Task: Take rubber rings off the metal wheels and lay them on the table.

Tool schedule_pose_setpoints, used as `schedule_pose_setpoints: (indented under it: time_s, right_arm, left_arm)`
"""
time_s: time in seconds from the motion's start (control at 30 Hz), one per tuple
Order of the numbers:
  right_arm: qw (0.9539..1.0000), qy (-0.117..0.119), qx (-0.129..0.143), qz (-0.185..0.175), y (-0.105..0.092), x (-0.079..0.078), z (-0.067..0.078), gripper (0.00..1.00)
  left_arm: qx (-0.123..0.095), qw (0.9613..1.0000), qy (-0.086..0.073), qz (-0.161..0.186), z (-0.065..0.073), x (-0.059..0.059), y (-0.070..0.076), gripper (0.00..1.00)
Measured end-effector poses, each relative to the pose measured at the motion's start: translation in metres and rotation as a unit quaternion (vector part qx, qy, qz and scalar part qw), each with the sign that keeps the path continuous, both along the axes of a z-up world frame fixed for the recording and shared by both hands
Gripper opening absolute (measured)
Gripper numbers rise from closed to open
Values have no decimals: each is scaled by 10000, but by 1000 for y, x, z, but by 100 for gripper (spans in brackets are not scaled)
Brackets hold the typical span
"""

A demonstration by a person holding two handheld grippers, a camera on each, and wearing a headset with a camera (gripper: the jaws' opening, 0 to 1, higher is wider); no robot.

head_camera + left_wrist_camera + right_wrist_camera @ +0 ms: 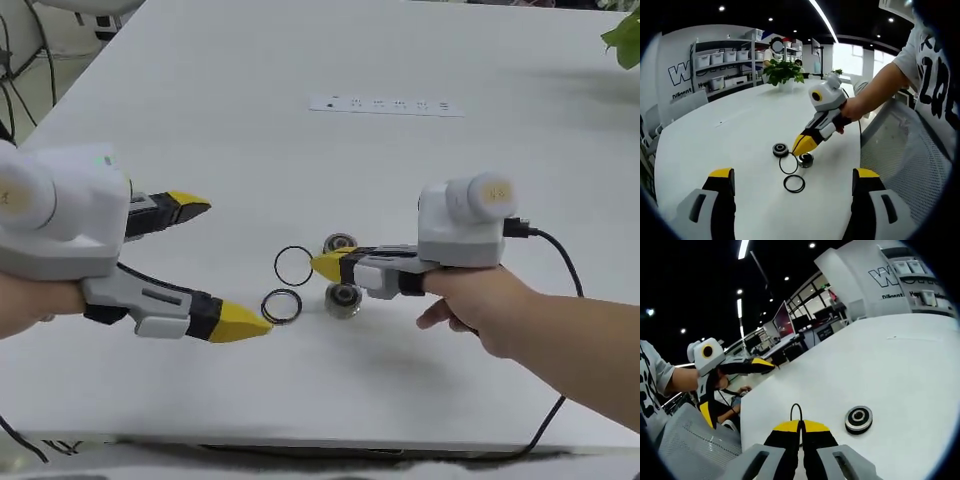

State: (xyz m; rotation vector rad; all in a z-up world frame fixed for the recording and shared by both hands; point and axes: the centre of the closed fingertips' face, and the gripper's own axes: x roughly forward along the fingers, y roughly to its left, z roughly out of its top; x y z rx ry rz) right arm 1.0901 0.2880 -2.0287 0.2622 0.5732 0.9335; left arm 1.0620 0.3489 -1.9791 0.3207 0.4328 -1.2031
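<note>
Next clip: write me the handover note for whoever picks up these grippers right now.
Left gripper: open, holding nothing.
Right gripper: shut on the thin ring, low by the table.
Thick ring already lies flat on the table, beside the near wheel and far wheel.
Left to do: release the thin ring. The far wheel's rim looks dark, so check it for another ring.
</note>
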Motion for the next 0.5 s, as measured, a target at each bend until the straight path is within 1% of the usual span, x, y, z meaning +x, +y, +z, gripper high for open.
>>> schedule_pose_setpoints:
  time_s: [0.2, 0.5]
  right_arm:
    - [9999, 62, -26, 92, 6, -5, -2, 0]
    - [9994, 223, -107, 253, 15, -15, -10, 0]
  left_arm:
    - [35, 10000, 18, 57, -1, -3, 9, 97]
    - [104, 9999, 25, 80, -3, -7, 16, 97]
